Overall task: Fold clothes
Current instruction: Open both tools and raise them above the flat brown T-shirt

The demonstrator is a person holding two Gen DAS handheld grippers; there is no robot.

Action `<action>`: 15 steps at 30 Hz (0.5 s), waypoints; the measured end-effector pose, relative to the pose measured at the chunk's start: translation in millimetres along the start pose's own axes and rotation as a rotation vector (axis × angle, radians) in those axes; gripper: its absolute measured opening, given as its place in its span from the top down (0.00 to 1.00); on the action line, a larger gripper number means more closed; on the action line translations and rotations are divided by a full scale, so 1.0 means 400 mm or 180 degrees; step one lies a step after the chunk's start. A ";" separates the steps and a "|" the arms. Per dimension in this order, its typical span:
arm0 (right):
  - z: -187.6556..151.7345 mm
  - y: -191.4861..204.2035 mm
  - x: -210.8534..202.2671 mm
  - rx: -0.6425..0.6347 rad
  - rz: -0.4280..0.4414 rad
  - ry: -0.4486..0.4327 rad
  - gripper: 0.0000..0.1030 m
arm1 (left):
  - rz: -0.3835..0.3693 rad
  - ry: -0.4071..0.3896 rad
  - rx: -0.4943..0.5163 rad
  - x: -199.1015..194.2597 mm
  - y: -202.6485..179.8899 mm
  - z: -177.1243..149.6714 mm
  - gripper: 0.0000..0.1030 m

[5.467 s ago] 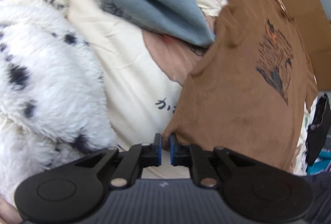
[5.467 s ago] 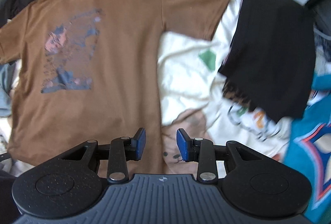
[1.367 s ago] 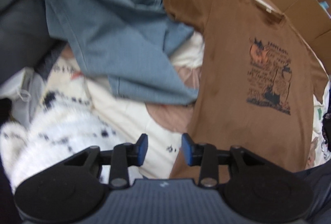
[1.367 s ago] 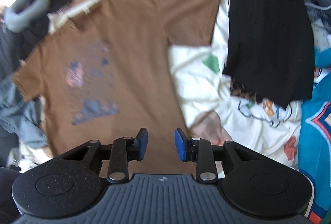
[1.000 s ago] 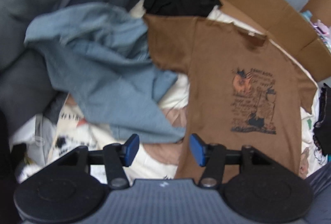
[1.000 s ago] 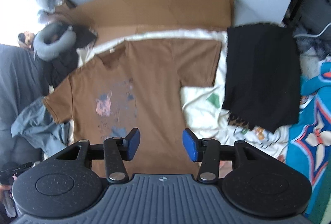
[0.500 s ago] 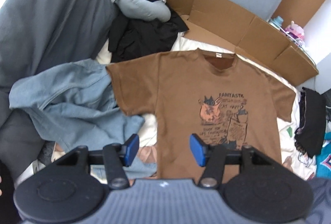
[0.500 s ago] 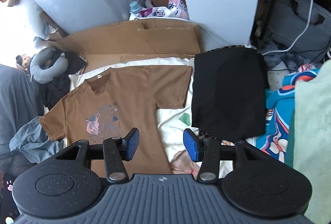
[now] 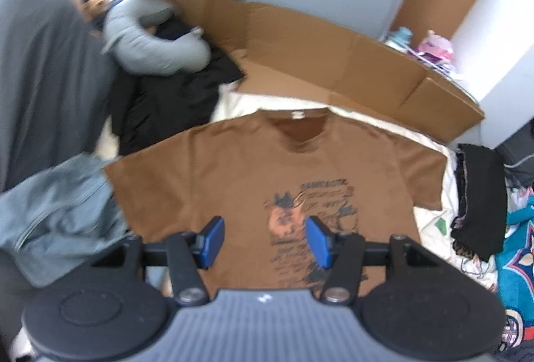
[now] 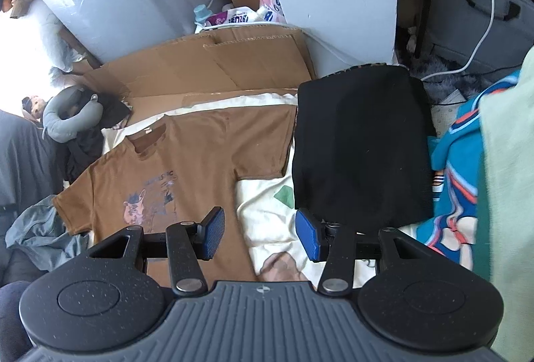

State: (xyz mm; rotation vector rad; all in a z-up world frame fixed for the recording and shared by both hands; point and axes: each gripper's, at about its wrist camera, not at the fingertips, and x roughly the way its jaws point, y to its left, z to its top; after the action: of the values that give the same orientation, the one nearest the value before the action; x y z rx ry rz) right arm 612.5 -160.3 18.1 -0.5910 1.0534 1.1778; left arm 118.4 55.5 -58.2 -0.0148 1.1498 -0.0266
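the brown t-shirt (image 9: 253, 168) is lying spread flat, print side up, on the cream bedsheet (image 10: 267, 215), collar toward the flattened cardboard (image 9: 300, 44) at the far edge and both sleeves stretched out to the sides. it looks laid out this way so that the sides and sleeves can be turned in cleanly for folding. the left claw (image 9: 263, 240) is hanging above the lower front of the shirt with its blue pads apart and nothing between them, not touching the cloth. the right claw (image 10: 257, 235) is likewise standing apart and empty, hovering over the shirt's right edge and the bare sheet just beside it. a black folded garment (image 10: 360, 145) is sitting just beside the shirt's right sleeve, probably one already done and set aside. a blue-grey garment (image 9: 56, 215) is bunched up against the left sleeve, and a grey neck pillow (image 9: 153, 44) is resting on dark clothes beyond it. judging by this, the fold itself is not yet begun; both claws are likely lining up for a hold on the shirt.
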 end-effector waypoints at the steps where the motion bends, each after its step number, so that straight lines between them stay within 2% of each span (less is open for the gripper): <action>1: -0.008 -0.007 0.022 0.0017 0.0022 -0.0011 0.47 | -0.0005 -0.0007 0.0032 0.015 -0.018 0.008 0.44; 8: -0.041 -0.037 0.190 0.0134 0.0208 -0.0124 0.47 | -0.0083 -0.0007 0.0173 0.153 -0.122 0.066 0.44; 15: -0.075 -0.052 0.396 0.0340 0.0473 -0.0279 0.48 | -0.0191 -0.0010 0.0418 0.343 -0.232 0.086 0.44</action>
State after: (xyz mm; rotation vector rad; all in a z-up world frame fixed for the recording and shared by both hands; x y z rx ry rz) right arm 624.8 -120.7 -138.9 -0.3795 1.0923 1.2569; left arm 204.9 -41.1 -167.0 0.0673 1.1423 -0.1552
